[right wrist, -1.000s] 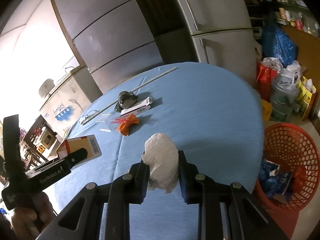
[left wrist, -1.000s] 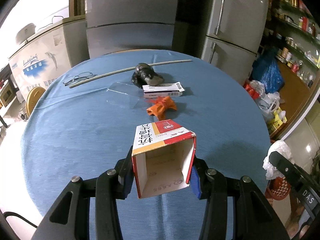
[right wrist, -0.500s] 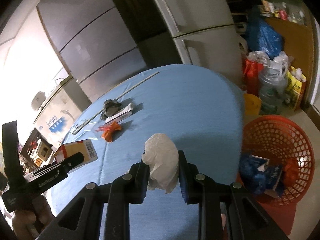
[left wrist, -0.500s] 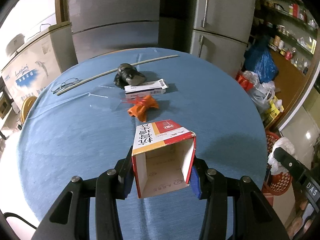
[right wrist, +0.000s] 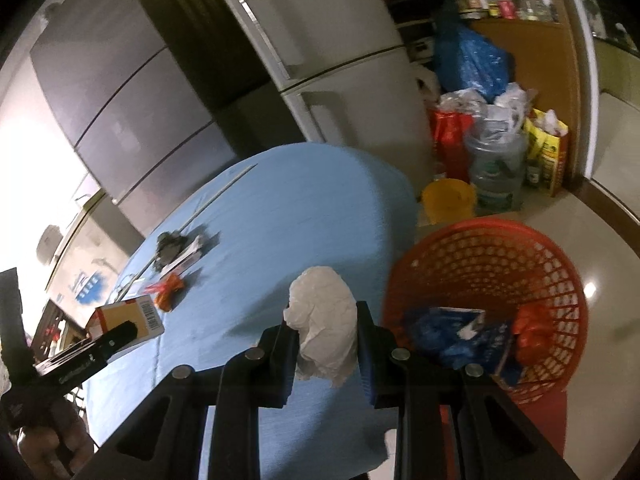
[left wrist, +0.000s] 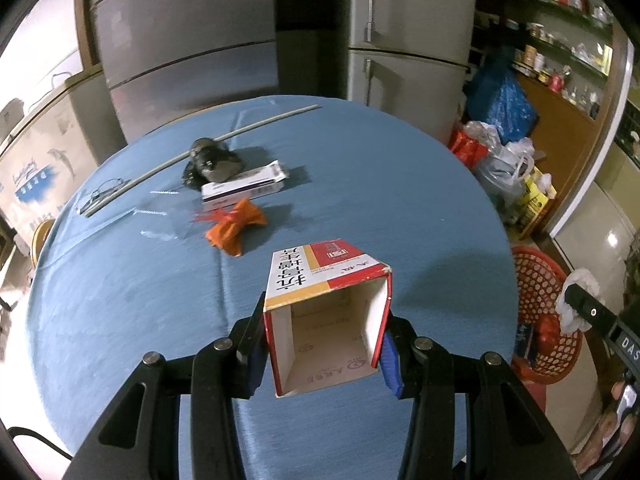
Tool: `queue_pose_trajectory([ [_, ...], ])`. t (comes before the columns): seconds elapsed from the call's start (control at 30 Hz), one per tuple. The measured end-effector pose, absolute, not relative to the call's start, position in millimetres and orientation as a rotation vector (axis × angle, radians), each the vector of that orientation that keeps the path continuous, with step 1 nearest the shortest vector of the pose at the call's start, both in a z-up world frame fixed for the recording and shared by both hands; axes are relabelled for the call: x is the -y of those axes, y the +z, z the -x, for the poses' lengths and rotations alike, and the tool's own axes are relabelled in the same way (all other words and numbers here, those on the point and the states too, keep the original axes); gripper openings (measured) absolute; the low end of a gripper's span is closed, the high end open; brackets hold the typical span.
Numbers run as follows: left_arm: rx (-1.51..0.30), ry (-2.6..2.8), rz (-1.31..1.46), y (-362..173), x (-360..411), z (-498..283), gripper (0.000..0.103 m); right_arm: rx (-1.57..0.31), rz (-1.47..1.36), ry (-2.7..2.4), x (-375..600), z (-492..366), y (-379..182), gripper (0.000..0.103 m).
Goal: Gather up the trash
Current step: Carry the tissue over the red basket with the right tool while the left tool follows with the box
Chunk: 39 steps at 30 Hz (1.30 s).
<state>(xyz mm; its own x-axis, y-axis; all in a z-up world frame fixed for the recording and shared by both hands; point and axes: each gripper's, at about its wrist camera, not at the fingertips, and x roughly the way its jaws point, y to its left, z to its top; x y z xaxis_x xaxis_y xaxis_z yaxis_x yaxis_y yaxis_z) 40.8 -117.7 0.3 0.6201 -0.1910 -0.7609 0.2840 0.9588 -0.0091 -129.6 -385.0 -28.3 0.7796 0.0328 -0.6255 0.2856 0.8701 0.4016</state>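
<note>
The left gripper (left wrist: pixel 324 354) has its jaws part-way apart and pressed on the two sides of an open red and white carton (left wrist: pixel 328 312), whose open end faces the camera, and it holds the carton above the blue table (left wrist: pixel 120 312). The right gripper (right wrist: pixel 326 354) has its jaws drawn close and clamped on a crumpled white tissue (right wrist: pixel 322 320), held over the table's edge with the table (right wrist: pixel 304 208) to 10 o'clock of it. Just at 3 o'clock of the tissue stands an orange basket (right wrist: pixel 500 248) on the floor, with blue and orange wrappers (right wrist: pixel 452 336) lying inside.

Further out on the table, at 11 o'clock of the carton, lies an orange wrapper (left wrist: pixel 234 228), and beside it at 9 o'clock a clear plastic sheet (left wrist: pixel 160 220). Beyond the wrapper at 12 o'clock sits a flat white box (left wrist: pixel 244 188), touching a dark lump (left wrist: pixel 210 160) at its far side. A long thin rod (left wrist: pixel 200 148) runs across the far part of the table, with a pair of glasses (left wrist: pixel 104 194) at its 8 o'clock end.

Past the table stand grey fridges (left wrist: pixel 408 28), and at 2 o'clock a heap of bags (left wrist: pixel 500 140) on the floor
</note>
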Motion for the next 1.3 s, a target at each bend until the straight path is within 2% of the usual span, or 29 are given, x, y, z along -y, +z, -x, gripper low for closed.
queue_pose_trajectory([
  [0.57,-0.833,-0.399,-0.177,7.1,175.5,-39.7,0.048,-0.657,-0.535,-0.327,463.0,147.3,-36.8,0.028],
  [1.3,-0.832,-0.494,-0.243,1.4,227.1,-38.7,0.048,-0.75,-0.586,-0.404,499.9,148.3,-81.4,0.028],
])
